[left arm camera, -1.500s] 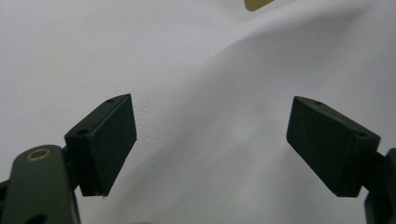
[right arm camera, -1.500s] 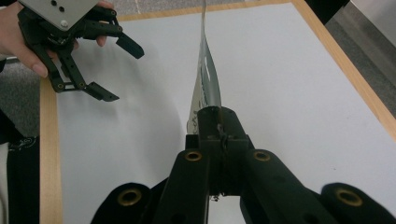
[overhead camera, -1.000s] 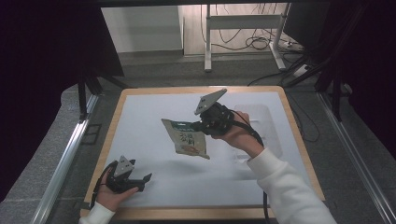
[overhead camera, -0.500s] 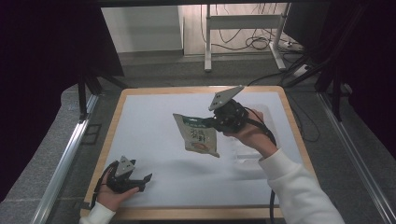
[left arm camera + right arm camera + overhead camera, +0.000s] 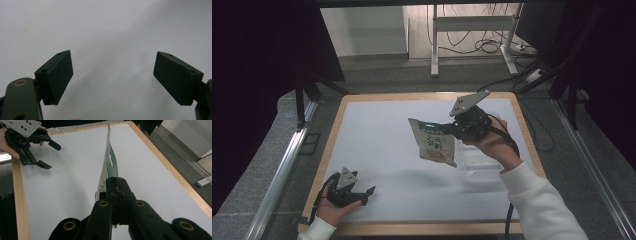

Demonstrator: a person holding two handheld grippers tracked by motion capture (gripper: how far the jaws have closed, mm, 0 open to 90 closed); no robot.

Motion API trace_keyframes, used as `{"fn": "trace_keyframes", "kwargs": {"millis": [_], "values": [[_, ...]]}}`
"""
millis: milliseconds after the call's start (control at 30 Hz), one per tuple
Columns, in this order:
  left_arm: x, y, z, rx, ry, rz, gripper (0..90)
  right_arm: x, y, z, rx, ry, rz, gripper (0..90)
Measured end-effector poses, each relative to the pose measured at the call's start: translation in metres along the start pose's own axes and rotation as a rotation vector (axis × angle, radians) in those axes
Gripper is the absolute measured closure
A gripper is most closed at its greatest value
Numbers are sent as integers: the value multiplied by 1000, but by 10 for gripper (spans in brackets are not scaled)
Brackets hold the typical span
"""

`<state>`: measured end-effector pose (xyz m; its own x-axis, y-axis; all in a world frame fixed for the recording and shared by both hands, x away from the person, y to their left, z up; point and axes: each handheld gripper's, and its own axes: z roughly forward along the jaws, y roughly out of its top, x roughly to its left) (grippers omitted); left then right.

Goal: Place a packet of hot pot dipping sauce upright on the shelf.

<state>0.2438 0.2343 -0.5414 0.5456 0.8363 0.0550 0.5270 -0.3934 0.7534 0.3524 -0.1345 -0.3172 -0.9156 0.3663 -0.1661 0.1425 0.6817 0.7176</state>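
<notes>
Above the white table top (image 5: 377, 135), from the high view, your right gripper (image 5: 451, 128) holds a flat green-and-white printed snack pouch (image 5: 435, 143) by one edge, so it hangs tilted in the air. A clear plastic tray (image 5: 479, 165) sits just beneath your right hand. Your left gripper (image 5: 364, 194) rests near the front wooden edge, well apart.

Looking along the left gripper view, both pads (image 5: 60, 75) stand wide with bare table between them.

Along the right gripper view, your jaws are clamped tight on the pouch (image 5: 109, 167), seen edge-on, with your left gripper (image 5: 51, 155) beyond it.
</notes>
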Motion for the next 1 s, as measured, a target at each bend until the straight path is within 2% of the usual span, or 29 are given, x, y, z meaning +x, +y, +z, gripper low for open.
{"fn": "trace_keyframes", "kwargs": {"millis": [667,1000], "values": [[0,0,0,-2,0,-1,161,-8,-7,-28,-3,-52,8,900],[-1,0,1,2,0,-1,161,-13,-17,-40,-6,-71,18,899]]}}
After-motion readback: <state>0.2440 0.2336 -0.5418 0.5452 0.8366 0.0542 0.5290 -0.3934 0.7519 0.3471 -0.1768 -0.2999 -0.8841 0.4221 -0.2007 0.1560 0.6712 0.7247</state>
